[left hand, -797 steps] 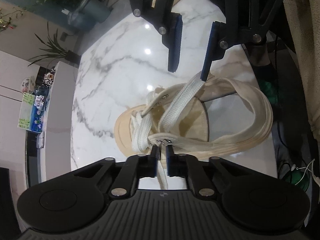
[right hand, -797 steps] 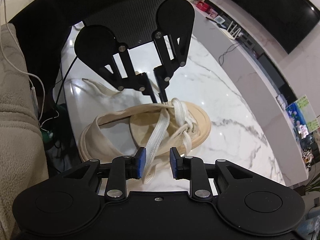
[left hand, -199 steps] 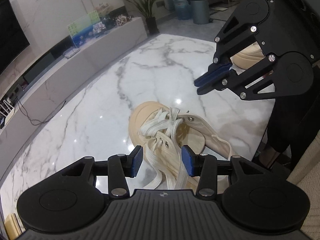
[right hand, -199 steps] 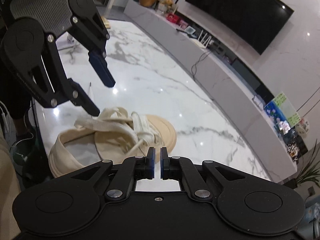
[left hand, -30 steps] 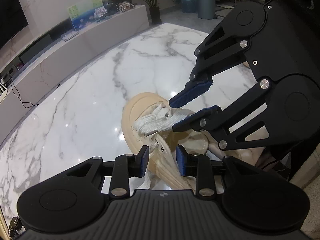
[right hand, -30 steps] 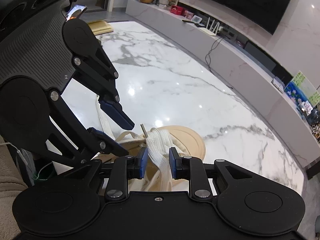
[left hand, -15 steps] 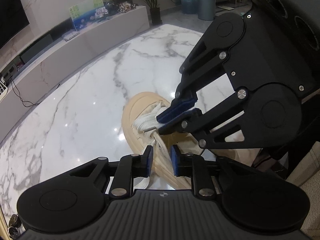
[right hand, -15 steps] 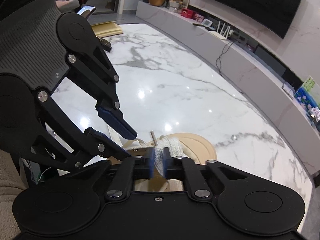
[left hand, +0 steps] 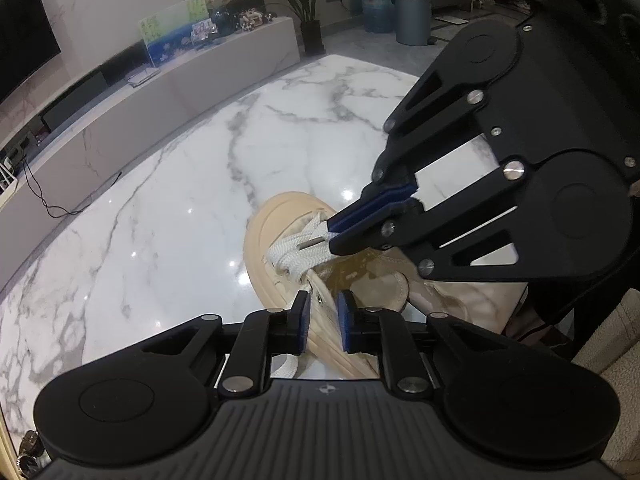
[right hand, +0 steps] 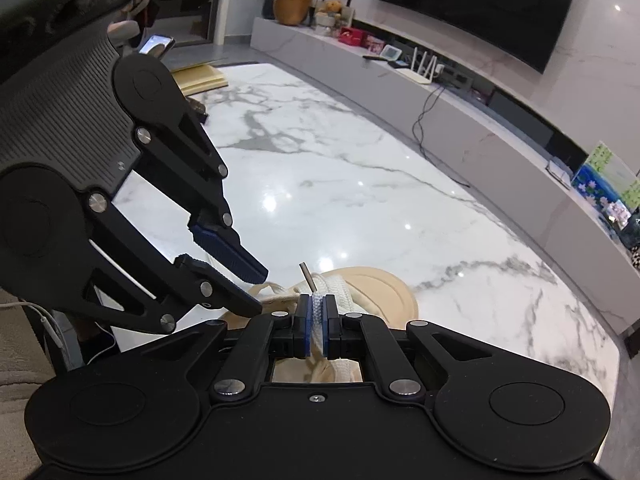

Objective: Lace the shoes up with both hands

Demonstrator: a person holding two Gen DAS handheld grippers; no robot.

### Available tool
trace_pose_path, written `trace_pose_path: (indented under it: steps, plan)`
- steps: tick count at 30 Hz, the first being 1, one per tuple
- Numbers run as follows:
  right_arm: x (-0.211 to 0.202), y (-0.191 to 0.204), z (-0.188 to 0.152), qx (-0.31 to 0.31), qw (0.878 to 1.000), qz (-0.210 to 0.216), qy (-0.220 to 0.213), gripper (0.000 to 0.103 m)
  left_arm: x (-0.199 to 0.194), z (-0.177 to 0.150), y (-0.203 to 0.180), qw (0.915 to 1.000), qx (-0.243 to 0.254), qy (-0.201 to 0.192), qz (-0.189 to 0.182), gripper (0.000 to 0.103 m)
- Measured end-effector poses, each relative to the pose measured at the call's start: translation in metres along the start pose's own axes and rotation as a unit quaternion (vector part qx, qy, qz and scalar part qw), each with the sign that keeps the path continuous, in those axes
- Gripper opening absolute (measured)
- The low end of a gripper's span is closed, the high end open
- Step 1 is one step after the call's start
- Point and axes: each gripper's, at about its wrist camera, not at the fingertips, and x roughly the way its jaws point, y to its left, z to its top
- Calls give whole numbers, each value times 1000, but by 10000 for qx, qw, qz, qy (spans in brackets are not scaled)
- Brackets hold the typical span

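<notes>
A cream canvas shoe [left hand: 276,232] [right hand: 380,288] lies on the white marble table [left hand: 168,208], toe pointing away from me. Its white lace [left hand: 296,254] [right hand: 340,286] bunches over the front eyelets. My right gripper [right hand: 318,316] [left hand: 334,236] is shut on the lace end just behind the metal aglet [right hand: 306,276] [left hand: 310,243], which sticks out past the pads. My left gripper [left hand: 323,322] [right hand: 258,290] holds the shoe's eyelet flap [left hand: 320,300] between narrowly set pads. The heel is hidden behind the right gripper's body.
A long grey sideboard [right hand: 460,120] with a TV above runs along the table's far side. A notebook [right hand: 200,76] and a phone [right hand: 156,44] sit at the table's far end. Beige upholstery [left hand: 608,344] and a cable [right hand: 52,332] lie by the near edge.
The right gripper's jaws closed onto the lace end and now pinch it. The left gripper's jaws narrowed onto the eyelet flap. Neither hand shifted much.
</notes>
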Motion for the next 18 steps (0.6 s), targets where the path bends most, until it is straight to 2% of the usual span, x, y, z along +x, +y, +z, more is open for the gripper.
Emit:
trace_pose_path:
  steps: [13,18]
  plan:
    - [-6,13,-1,-255,9995,153,131,3,0,-6,10,9997,-202,88,120,13]
    - [-3,17,-2,-410,9988,117,245,3,0,-8,10,9998,-112,96,146,14]
